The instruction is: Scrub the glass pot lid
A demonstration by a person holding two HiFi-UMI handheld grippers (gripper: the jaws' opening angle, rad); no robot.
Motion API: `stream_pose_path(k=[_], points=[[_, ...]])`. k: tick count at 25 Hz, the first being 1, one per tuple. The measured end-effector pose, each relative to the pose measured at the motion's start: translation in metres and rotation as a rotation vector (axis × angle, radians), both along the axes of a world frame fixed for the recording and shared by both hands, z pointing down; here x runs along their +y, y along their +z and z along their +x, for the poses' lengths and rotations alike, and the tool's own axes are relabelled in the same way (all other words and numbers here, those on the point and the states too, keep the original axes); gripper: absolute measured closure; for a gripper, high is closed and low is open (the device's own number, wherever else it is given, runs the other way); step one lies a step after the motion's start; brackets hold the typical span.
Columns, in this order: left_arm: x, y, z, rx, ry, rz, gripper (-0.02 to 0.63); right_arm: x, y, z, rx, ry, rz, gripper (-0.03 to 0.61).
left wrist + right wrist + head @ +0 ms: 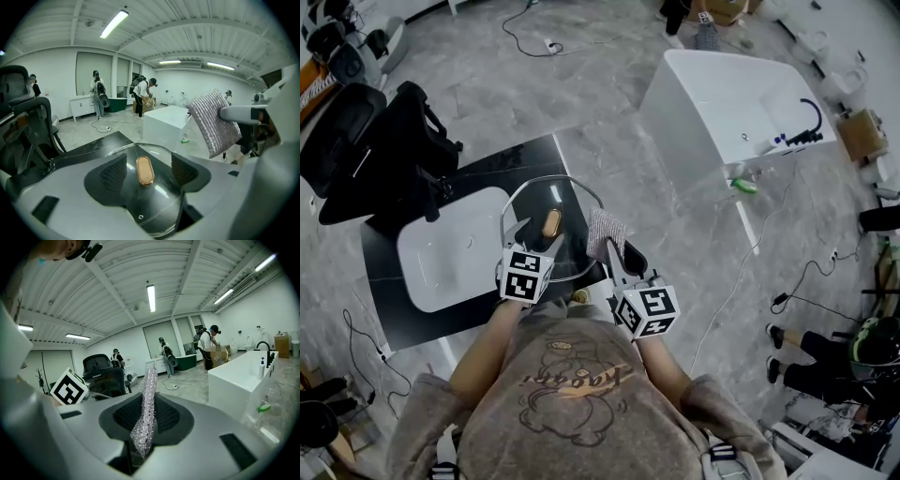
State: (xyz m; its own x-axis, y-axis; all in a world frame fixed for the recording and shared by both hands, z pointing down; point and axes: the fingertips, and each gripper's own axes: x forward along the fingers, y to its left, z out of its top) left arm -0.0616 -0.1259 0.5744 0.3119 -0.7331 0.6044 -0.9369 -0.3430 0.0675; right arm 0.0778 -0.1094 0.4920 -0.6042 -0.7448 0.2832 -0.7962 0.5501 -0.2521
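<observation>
Glass pot lid [574,204] lying on the black counter [514,157] beside the white sink [455,248], scrubbing not started yet

Left gripper [534,239] has its jaws wide apart either side of the copper-coloured knob [145,170], not touching it, so nothing's pinning the lid. Right gripper [147,416] is clamped on a silvery mesh scrub cloth [148,397], held up just beside the lid and clear of the glass. I'd pinch the knob first or the lid will probably skate around, then lay the cloth flat and work circles from knob out to rim.
</observation>
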Motion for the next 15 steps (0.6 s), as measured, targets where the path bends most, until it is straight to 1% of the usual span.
stream_pose_path(k=[3,6,11,15], points=[[-0.004,0.021,0.004,-0.056,0.045,-0.050,0.302,-0.003,0.005,0.001,0.007,0.015,-0.014,0.500],[-0.010,0.037,0.008,-0.069,0.058,-0.070,0.311,-0.002,0.008,0.003,0.013,0.030,-0.023,0.500],[-0.030,0.067,0.004,-0.061,0.018,-0.101,0.314,-0.003,0.014,0.007,0.009,0.066,-0.036,0.500],[-0.035,0.093,0.003,-0.068,0.005,-0.171,0.318,-0.005,0.016,0.012,0.011,0.084,-0.036,0.500]])
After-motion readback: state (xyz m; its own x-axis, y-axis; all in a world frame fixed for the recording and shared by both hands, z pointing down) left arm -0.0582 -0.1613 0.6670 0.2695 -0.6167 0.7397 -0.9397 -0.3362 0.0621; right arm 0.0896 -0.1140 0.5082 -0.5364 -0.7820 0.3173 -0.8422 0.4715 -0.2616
